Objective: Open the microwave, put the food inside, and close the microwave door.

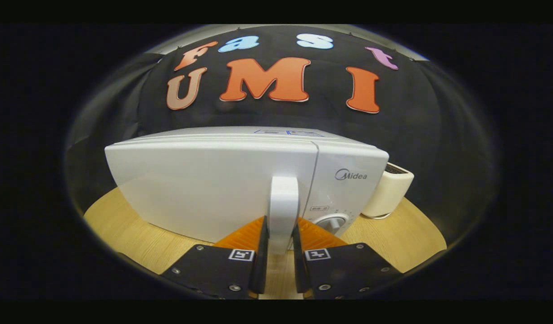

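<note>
A white microwave [204, 180] stands on the wooden table [128, 234], close in front of me. Its door is shut or nearly so, flush with the control panel on the right. A white vertical door handle [283, 198] sticks out near the door's right edge. My gripper [280, 243] is shut on this handle, one finger pressing on each side of its lower part. A round dial [333, 222] shows on the panel just right of the fingers. No food is in sight.
A cream-coloured small appliance [389, 191] with a slotted top stands on the table just right of the microwave. Bare wood lies on both sides of the fingers. The black cloth wall hangs behind the microwave.
</note>
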